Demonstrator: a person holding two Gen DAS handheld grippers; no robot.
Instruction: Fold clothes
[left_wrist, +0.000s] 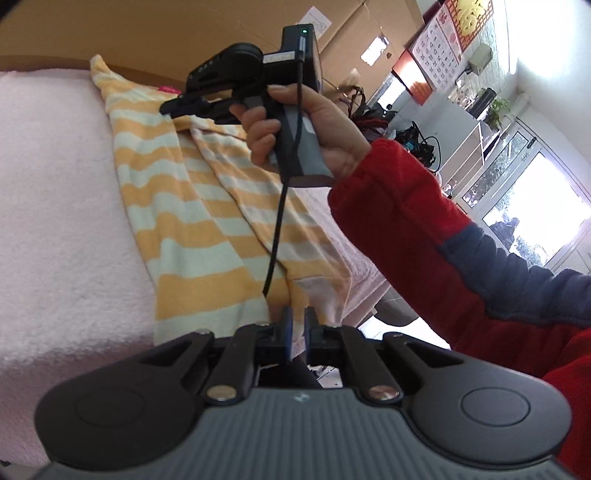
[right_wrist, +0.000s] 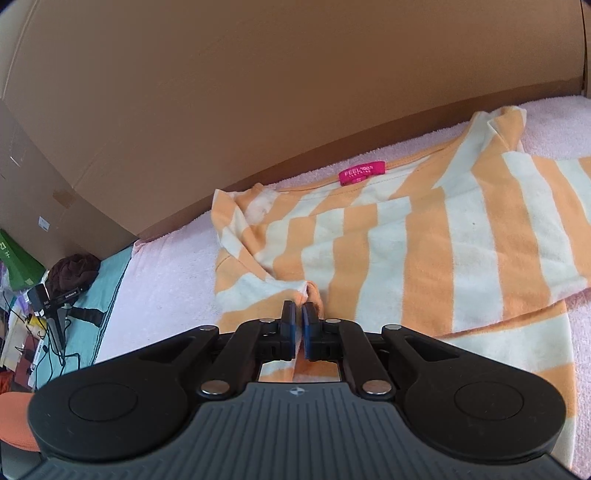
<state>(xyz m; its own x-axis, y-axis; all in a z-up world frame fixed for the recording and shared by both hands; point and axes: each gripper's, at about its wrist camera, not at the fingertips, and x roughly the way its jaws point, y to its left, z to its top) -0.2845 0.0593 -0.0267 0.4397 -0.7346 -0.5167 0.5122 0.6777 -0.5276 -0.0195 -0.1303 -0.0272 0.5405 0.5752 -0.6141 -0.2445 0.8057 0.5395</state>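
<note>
Only the left wrist view shows the person's right hand (left_wrist: 295, 129) in a red sleeve (left_wrist: 399, 218), wrapped around the handle of the right gripper (right_wrist: 299, 314), which points down toward the far end of the cloth; only the right wrist view shows the pink neck label (right_wrist: 362, 172). There is one orange-and-white striped shirt (right_wrist: 424, 251), spread on one pink towel (left_wrist: 55, 221) before a cardboard wall (right_wrist: 258, 92), and two grippers. The right gripper's tongs are pinched narrow on a fold of the shirt's near edge, while the left gripper (left_wrist: 298, 325) is closed at the shirt's hem, though whether cloth sits between its pads I cannot tell.
</note>
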